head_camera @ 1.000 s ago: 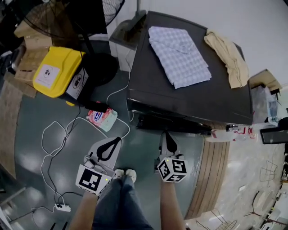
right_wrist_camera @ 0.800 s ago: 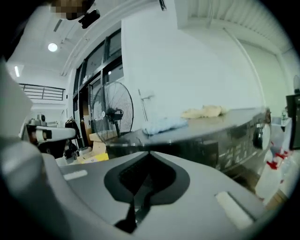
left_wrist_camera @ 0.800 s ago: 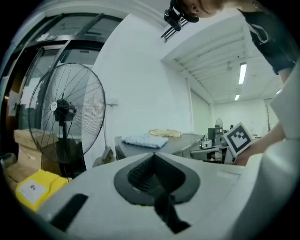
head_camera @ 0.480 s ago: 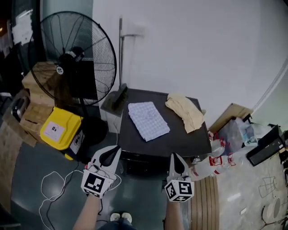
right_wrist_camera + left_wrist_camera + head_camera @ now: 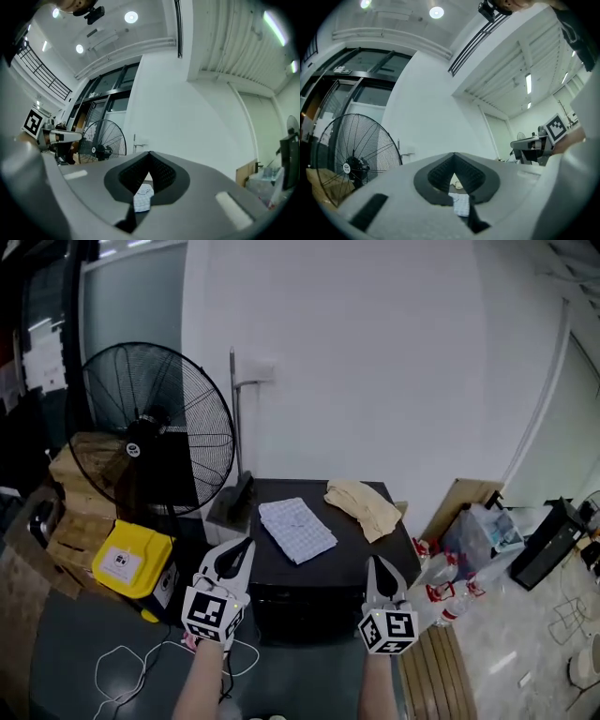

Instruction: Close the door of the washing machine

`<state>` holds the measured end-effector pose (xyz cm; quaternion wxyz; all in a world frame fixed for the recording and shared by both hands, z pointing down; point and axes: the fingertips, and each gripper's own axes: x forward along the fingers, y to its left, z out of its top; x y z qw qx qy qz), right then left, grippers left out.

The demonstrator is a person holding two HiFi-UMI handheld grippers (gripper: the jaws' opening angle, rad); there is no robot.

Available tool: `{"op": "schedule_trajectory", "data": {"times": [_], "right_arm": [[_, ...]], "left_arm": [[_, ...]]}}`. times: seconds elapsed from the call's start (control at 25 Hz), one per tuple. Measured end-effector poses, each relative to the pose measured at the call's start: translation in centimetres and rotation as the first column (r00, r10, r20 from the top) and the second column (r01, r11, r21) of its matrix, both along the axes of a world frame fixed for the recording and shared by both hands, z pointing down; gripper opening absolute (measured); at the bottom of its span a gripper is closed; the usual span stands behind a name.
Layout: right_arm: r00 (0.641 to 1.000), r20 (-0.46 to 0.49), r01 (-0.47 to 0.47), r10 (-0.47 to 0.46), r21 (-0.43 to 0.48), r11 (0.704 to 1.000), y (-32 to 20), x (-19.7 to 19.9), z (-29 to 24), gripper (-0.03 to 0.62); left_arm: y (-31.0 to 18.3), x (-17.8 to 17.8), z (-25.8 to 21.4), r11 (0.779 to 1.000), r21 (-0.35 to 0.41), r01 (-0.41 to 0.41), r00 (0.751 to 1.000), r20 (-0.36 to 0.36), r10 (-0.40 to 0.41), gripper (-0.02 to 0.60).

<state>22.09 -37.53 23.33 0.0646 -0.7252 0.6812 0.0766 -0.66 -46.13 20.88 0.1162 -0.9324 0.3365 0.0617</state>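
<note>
Lift complete, nothing held.
I've raised my left gripper [image 5: 246, 545] and right gripper [image 5: 376, 561], jaws pressed together, empty; beyond them the washing machine [image 5: 309, 601] stands against the wall [image 5: 375, 381], front seemingly flush, so I judge it already closed.

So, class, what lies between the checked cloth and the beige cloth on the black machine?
Nothing: in the head view only a bare strip of the machine's top separates the checked cloth and the beige cloth.
</note>
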Motion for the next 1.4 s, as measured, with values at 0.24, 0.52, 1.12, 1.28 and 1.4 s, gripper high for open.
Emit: {"op": "schedule_trajectory", "data": {"times": [0.24, 0.52, 1.12, 1.28, 1.4], "right_arm": [[1.0, 0.007, -0.019, 0.019, 0.006, 1.0, 1.9, -0.4, -0.1, 0.011], [0.999, 0.015, -0.031, 0.031, -0.022, 0.999, 2.8, -0.7, 0.8, 0.011], [1.0, 0.021, -0.008, 0.009, -0.041, 0.999, 3.1, -1.3, 1.3, 0.011], [1.0, 0.022, 0.004, -0.003, -0.041, 0.999, 2.7, -1.6, 1.5, 0.011], [1.0, 0.021, 0.014, -0.013, -0.037, 0.999, 2.3, -1.9, 1.4, 0.011]], "left_arm": [[1.2, -0.2, 0.0, 1.0, 0.002, -0.013, 1.0, 0.002, 0.013, -0.002], [1.8, -0.9, 0.6, 1.0, -0.007, -0.012, 1.0, 0.006, 0.012, -0.002], [3.0, -0.8, 1.4, 1.0, -0.023, -0.01, 1.0, 0.021, 0.01, -0.002], [2.9, -1.1, 1.6, 1.0, -0.024, -0.001, 1.0, 0.024, 0.002, -0.002], [2.7, -1.4, 1.5, 1.0, -0.021, 0.006, 1.0, 0.026, -0.005, -0.002]]}}
